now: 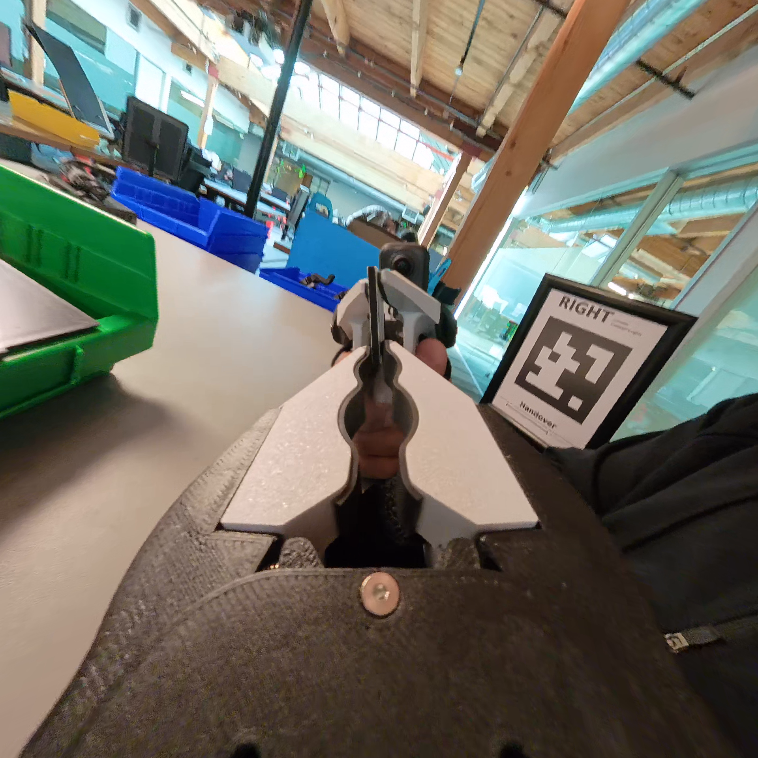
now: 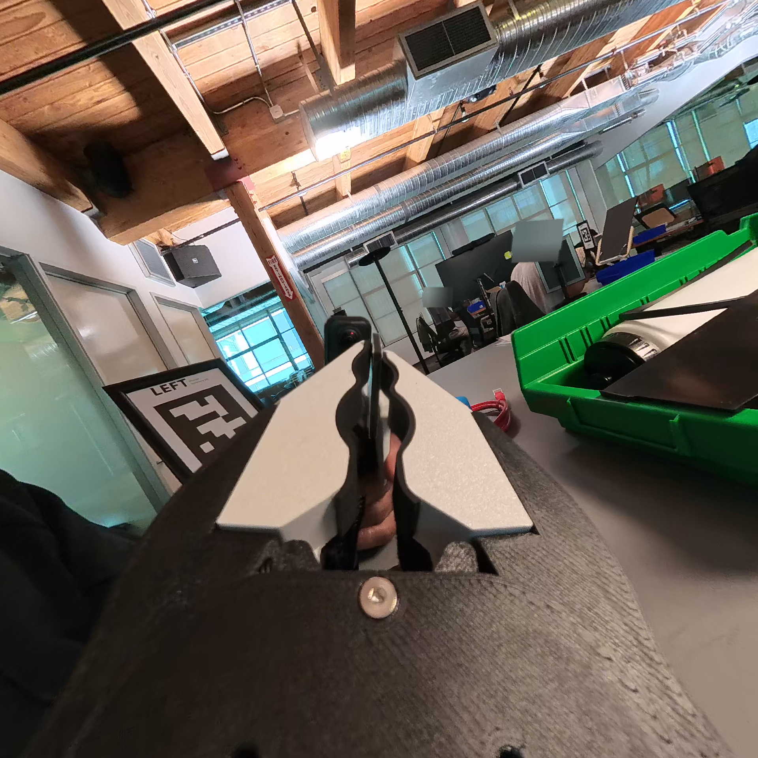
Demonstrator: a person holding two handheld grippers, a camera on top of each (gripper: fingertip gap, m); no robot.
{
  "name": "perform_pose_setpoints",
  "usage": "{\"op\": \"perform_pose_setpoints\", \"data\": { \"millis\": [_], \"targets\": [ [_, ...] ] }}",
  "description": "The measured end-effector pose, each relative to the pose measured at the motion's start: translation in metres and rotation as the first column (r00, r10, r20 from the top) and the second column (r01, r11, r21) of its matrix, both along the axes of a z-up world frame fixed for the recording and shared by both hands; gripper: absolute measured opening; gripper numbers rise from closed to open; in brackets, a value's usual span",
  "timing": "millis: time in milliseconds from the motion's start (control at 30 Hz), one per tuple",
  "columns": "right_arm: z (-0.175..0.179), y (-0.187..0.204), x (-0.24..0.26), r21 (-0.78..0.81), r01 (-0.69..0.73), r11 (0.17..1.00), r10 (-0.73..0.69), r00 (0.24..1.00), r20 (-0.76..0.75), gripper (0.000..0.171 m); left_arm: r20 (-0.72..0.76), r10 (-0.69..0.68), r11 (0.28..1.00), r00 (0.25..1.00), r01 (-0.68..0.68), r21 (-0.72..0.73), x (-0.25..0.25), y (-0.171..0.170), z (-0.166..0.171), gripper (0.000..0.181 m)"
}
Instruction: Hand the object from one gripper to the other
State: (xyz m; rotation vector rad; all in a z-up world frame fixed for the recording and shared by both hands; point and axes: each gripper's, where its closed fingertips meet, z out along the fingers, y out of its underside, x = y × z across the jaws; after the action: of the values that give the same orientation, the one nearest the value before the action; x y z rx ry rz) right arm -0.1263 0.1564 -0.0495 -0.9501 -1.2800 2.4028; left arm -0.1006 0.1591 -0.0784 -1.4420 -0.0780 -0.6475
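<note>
two-way grip right now, above the grey tabletop (image 1: 205, 328). clamped tight on the near end of a thin black plate (image 1: 374, 316) with the left tool (image 1: 375, 355), white fingertips (image 1: 344, 377) pressed together on it. held edge-on and upright, clear of the tabletop, straight out ahead. pinched at the far end by the right tool (image 1: 383, 318), nose to nose with the left, camera lens on top looking back this way. from the right wrist view, same story: closed hard on the plate's edge, fingertips flush against it. glimpsed through the slot behind the left tool's tips, a person's fingers (image 1: 375, 447) around the handle. off to the left in the left wrist view, a green bin (image 1: 82, 262) on the tabletop with a dark flat panel (image 1: 37, 316) lying across it. farther back, stacked blue bins (image 1: 184, 213). over on the right, a black-framed marker card (image 1: 574, 361) standing upright, a dark sleeve (image 1: 676, 471) just beside it. in the right wrist view, a red cable (image 2: 498, 410) coiled on the tabletop near the green bin, and a second framed marker card (image 2: 192, 414) leaning at the left.
</note>
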Motion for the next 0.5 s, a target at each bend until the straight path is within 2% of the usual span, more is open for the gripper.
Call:
{"op": "perform_pose_setpoints", "data": {
  "millis": [100,233,500],
  "targets": [
    [-0.001,-0.001,-0.001,0.004,-0.002,1.0,0.002,1.0,0.011,0.005,0.056,0.045,0.993,0.997,-0.051,0.103,-0.016,-0.011,0.012,0.003],
    [-0.008,-0.016,-0.002,0.089,-0.031,0.996,0.028,0.999,0.033,0.004,0.099,0.091,0.97,0.991,-0.111,0.218,-0.03,-0.025,0.025,0.004],
    [-0.025,-0.043,-0.002,0.225,-0.121,0.967,0.094,0.988,0.126,0.005,0.105,0.086,0.963,0.991,-0.11,0.248,-0.03,-0.029,0.028,0.004]
  ]
}}
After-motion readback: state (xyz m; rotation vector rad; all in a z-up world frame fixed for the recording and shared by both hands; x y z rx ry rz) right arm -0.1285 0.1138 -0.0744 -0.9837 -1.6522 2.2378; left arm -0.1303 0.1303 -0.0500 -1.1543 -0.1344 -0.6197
